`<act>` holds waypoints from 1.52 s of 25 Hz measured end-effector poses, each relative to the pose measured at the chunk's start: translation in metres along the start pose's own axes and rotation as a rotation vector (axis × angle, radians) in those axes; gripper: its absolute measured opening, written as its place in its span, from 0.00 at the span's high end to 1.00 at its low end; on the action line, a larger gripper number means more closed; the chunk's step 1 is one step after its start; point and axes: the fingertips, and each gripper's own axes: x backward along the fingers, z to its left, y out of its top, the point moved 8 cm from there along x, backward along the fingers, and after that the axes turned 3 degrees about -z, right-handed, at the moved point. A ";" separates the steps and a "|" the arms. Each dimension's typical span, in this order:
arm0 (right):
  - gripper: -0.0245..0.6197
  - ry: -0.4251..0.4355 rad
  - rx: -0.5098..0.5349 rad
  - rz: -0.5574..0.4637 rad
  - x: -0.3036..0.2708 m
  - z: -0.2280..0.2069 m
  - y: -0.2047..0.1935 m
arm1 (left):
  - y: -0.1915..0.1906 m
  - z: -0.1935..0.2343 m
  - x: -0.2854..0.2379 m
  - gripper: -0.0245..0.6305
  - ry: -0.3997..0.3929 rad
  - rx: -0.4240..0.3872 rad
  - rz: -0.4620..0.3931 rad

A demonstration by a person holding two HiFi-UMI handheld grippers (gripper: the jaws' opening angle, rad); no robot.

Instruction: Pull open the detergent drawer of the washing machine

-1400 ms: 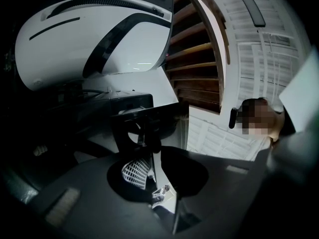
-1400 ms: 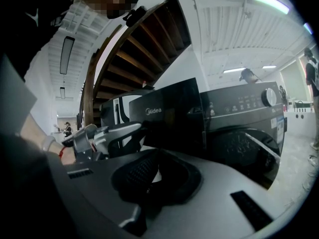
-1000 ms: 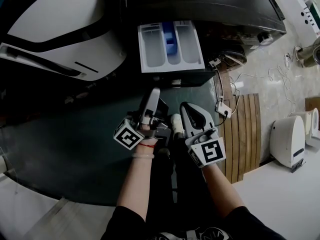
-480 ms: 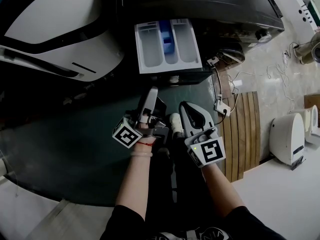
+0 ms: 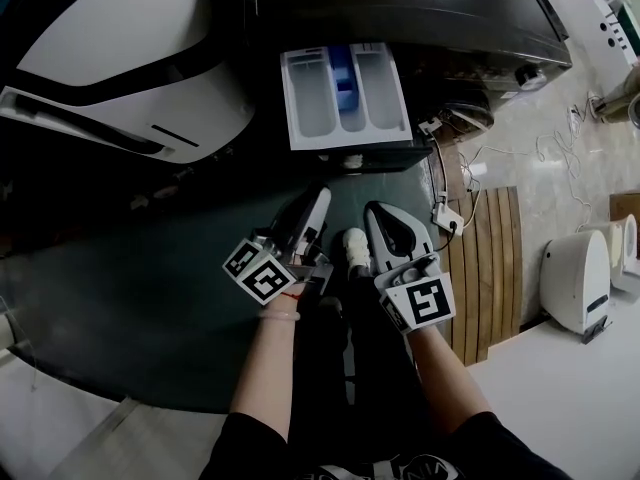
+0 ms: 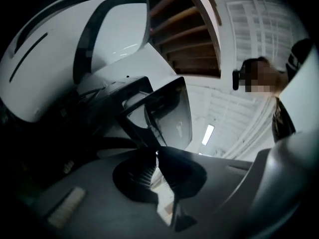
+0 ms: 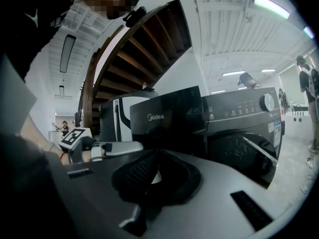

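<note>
The detergent drawer stands pulled out of the dark washing machine, compartments facing up. Below it, not touching it, the fingers of the left gripper have just been closing, with nothing between them. Those of the right gripper are together, also empty.

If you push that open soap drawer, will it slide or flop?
The soap drawer probably slides straight back, since it sticks straight out of the washing machine. Its moulded compartments look like stiff plastic, so it likely won't flop.
</note>
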 end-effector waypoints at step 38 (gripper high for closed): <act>0.95 0.103 0.117 -0.092 0.037 0.011 0.177 | 0.134 -0.177 0.019 0.95 0.286 -0.803 0.155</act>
